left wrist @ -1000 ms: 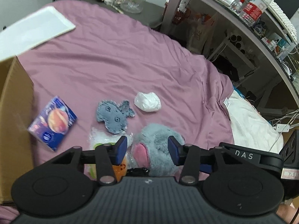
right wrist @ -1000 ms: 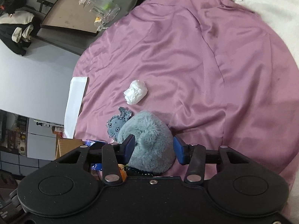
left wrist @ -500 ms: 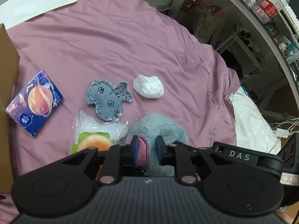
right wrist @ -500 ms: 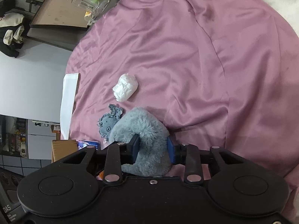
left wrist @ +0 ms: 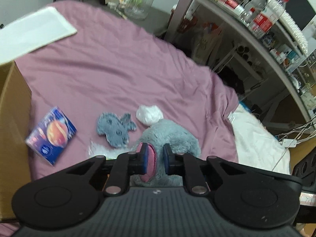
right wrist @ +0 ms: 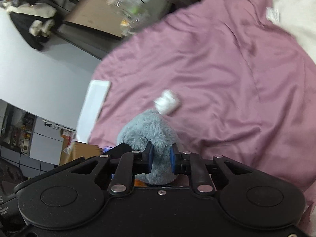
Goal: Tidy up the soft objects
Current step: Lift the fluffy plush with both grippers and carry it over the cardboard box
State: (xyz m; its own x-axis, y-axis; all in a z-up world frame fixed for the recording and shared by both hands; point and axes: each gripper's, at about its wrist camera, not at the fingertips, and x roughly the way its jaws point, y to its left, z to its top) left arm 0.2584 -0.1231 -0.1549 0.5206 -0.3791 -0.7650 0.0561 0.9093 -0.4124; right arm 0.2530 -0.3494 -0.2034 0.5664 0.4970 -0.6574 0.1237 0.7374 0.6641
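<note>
A fluffy grey plush toy (left wrist: 171, 136) with a pink ear is raised off the purple bedsheet (left wrist: 118, 67). My left gripper (left wrist: 155, 158) is shut on its pink ear. My right gripper (right wrist: 161, 161) is shut on the plush toy (right wrist: 150, 130) from the other side. A flat grey fabric animal (left wrist: 114, 128) lies on the sheet just beyond, and a crumpled white wad (left wrist: 149, 114) sits to its right. The white wad (right wrist: 166, 102) also shows in the right wrist view, past the plush.
A cardboard box (left wrist: 13, 118) stands at the left edge, with a planet-print packet (left wrist: 51, 134) beside it. A white envelope (left wrist: 33, 33) lies at the far left. A clear plastic bag (left wrist: 98, 150) lies under my left fingers. Cluttered shelves (left wrist: 266, 29) stand to the right, a white blanket (left wrist: 256, 136) below them.
Both grippers went from open to shut on the plush toy, then rose with it. The views tilted up and the plush now covers part of the white wad.
</note>
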